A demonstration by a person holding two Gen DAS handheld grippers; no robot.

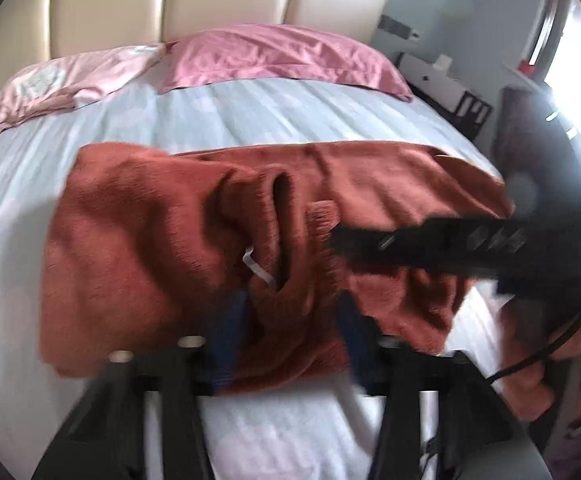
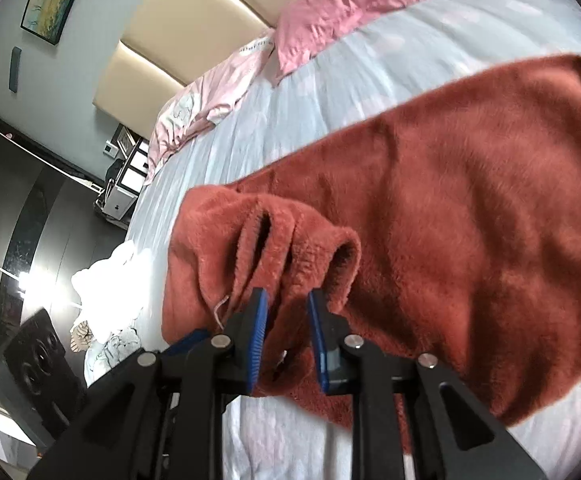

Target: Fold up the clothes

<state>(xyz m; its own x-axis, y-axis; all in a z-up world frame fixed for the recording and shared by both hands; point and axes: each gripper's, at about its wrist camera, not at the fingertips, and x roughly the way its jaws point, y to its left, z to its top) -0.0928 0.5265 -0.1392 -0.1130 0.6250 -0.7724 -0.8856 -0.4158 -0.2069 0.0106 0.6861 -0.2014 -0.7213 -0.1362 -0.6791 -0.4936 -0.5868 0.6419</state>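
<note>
While the pale blue striped bedsheet [image 1: 250, 112] carries it, the rust-red fleece garment [image 2: 470, 208] runs 9 to 3 o'clock. Left gripper [image 1: 290, 320] and right gripper [image 2: 286, 340] each stand part-open astride folds at its near, 6 o'clock edge.

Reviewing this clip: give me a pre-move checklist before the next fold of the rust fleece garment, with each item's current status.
1. Right gripper has cloth between its pads: ok. The blue pads straddle a ridge of the fleece garment beside its cuff.
2. Right jaws fully clamped: cannot tell. A gap remains, filled with fabric.
3. Left gripper has a grip: cannot tell. Its blue fingers sit at the near edge, but the left wrist view is motion-blurred.
4. Garment lies flat: not ok. It is bunched, with folds around the sleeve opening.
5. Room on the bedsheet behind the garment: ok. Bare up to the pink pillows.
6. Grippers apart: ok. The right gripper reaches in over the fabric, separate from the left fingers.
</note>
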